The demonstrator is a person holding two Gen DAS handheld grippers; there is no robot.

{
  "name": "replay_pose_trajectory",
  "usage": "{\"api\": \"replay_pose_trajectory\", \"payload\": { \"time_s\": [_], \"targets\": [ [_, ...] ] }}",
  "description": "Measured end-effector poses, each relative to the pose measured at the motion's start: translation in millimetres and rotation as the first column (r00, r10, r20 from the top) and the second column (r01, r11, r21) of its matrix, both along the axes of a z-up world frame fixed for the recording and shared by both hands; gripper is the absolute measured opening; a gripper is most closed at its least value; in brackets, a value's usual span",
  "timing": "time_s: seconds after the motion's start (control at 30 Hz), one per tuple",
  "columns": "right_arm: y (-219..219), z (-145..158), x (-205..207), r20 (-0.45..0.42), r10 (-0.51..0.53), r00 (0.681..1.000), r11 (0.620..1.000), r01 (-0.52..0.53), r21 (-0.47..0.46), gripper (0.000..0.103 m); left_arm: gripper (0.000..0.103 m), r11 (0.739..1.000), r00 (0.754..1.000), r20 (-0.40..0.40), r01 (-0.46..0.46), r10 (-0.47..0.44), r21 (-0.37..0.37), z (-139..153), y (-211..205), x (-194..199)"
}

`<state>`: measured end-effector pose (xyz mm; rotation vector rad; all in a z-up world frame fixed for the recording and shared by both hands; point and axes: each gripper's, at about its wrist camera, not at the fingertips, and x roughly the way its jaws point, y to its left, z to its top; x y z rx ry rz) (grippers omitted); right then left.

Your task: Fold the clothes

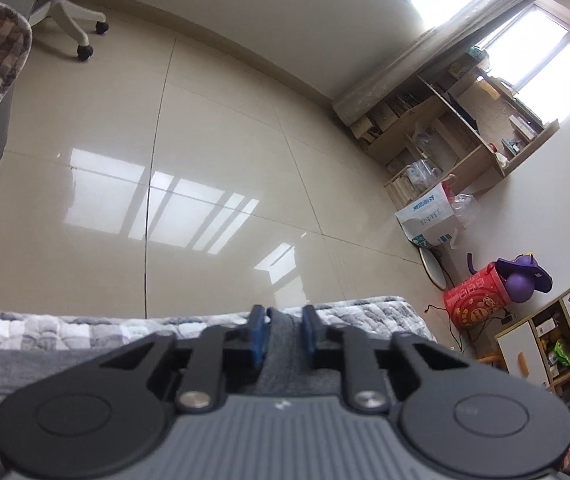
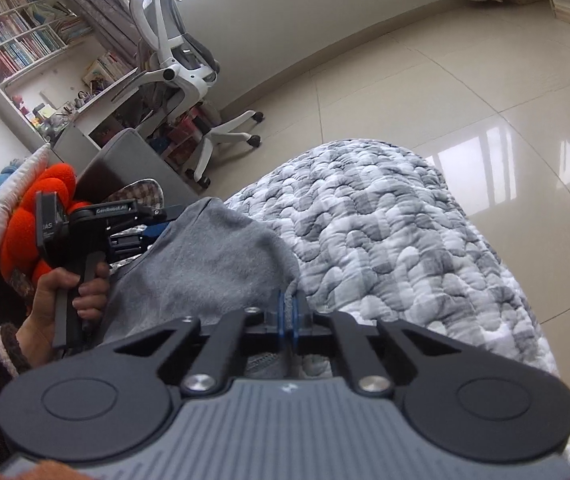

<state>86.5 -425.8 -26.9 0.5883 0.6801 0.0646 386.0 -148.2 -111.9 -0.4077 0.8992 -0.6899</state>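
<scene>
I count one grey garment (image 2: 205, 264), bunched just ahead of my tools, and one quilted grey checked cover (image 2: 385, 224) beneath it. Two grippers: my right gripper (image 2: 291, 312) and my left gripper (image 1: 283, 334). One hand (image 2: 57, 300) to my left. One white office chair (image 2: 181, 64) far ahead; possibly one orange cushion (image 2: 41, 216).

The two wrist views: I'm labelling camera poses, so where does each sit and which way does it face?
Left wrist: on the left gripper, facing the beige tiled floor; its blue pads pinch the grey knit garment.
Right wrist: on the right gripper, facing the white office chair; it clamps the garment's edge, with the left hand visible.
Shared: garment, grey-white quilted cover, floor, chair.
</scene>
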Motion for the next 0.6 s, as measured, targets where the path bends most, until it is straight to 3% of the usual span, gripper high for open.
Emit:
{"api": "replay_pose_trajectory", "payload": {
  "time_s": [0.17, 0.37, 0.6],
  "targets": [
    [-8, 15, -4, 0.043, -0.048, 0.998, 0.998, 0.049, -0.027, 0.004, 0.006, 0.999, 0.996, 0.089, -0.008, 0.012, -0.04, 11, 0, -6],
    [-23, 31, -4, 0.101, -0.109, 0.989, 0.993, 0.114, -0.042, 0.003, 0.006, 0.998, 0.984, 0.167, -0.051, 0.056, -0.031, 25, -7, -9],
    [-30, 11, 19, 0.035, -0.15, 0.988, 0.983, 0.153, -0.1, 0.003, 0.006, 0.994, 0.983, 0.166, -0.086, 0.074, 0.071, 14, -26, -1]
  ]
}}
